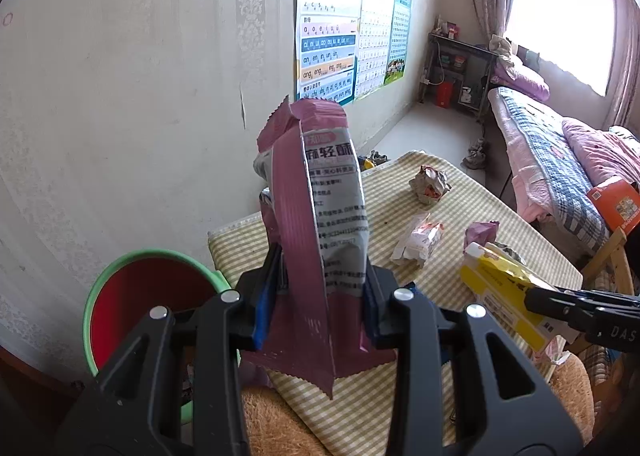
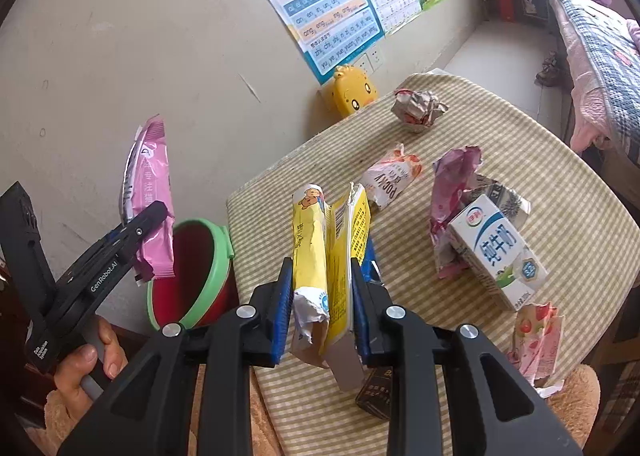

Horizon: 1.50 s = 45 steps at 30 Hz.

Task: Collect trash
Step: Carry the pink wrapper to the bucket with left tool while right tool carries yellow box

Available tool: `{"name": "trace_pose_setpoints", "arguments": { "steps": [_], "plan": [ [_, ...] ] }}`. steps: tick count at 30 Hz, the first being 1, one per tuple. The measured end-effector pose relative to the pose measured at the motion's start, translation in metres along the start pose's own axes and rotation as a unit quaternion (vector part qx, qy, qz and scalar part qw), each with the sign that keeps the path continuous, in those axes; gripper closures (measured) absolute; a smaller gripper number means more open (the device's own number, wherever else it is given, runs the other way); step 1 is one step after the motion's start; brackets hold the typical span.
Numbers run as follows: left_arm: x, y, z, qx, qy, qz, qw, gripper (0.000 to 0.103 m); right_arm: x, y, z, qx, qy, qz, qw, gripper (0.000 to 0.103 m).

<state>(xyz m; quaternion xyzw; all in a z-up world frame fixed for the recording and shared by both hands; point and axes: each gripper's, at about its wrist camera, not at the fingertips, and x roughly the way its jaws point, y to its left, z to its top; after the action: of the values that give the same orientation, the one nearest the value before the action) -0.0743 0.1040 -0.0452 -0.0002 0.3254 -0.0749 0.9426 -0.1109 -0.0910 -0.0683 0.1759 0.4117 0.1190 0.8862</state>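
Note:
My left gripper (image 1: 320, 288) is shut on a pink and grey snack wrapper (image 1: 320, 200), held upright beside the table's left edge; the right wrist view shows the gripper (image 2: 148, 224) and the wrapper (image 2: 150, 192) above a red bin with a green rim (image 2: 188, 272). The bin shows low at the left in the left wrist view (image 1: 136, 304). My right gripper (image 2: 322, 280) is shut on a torn yellow box (image 2: 332, 240), above the striped tablecloth (image 2: 440, 328); the box also shows at the right (image 1: 504, 288).
On the table lie a crumpled paper ball (image 2: 418, 108), a white Pocky wrapper (image 2: 390, 180), a crumpled pink wrapper (image 2: 456, 184), a milk carton (image 2: 496, 252), a strawberry wrapper (image 2: 536, 340) and a dark box (image 2: 376, 392). A yellow duck box (image 2: 354, 90) stands by the wall. A bed (image 1: 560, 160) stands at the right.

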Motion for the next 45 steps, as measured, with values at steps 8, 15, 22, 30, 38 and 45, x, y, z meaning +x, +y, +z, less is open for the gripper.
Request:
{"name": "trace_pose_setpoints", "arguments": {
  "steps": [8,15,22,30,38,45],
  "plan": [
    [0.006,0.019,-0.001,-0.019,0.007,0.008,0.9998,0.069,0.011,0.021,0.006,-0.016,0.008,0.011,1.0,0.078],
    [0.006,0.049,-0.008,-0.045,0.012,0.031,0.9984,0.069,0.029,0.061,0.02,-0.058,0.016,0.036,0.998,0.078],
    [0.0,0.092,-0.017,-0.07,0.014,0.076,0.9946,0.069,0.05,0.107,0.037,-0.099,0.01,0.073,0.992,0.078],
    [0.003,0.134,-0.034,-0.102,0.034,0.114,0.9877,0.069,0.083,0.139,0.041,-0.111,0.037,0.1,0.988,0.078],
    [0.005,0.163,-0.048,-0.132,0.05,0.132,0.9812,0.069,0.111,0.159,0.04,-0.105,0.065,0.116,0.986,0.077],
    [0.013,0.171,-0.055,-0.145,0.067,0.132,0.9784,0.069,0.135,0.173,0.031,-0.104,0.088,0.119,0.984,0.077]
  ]
}}
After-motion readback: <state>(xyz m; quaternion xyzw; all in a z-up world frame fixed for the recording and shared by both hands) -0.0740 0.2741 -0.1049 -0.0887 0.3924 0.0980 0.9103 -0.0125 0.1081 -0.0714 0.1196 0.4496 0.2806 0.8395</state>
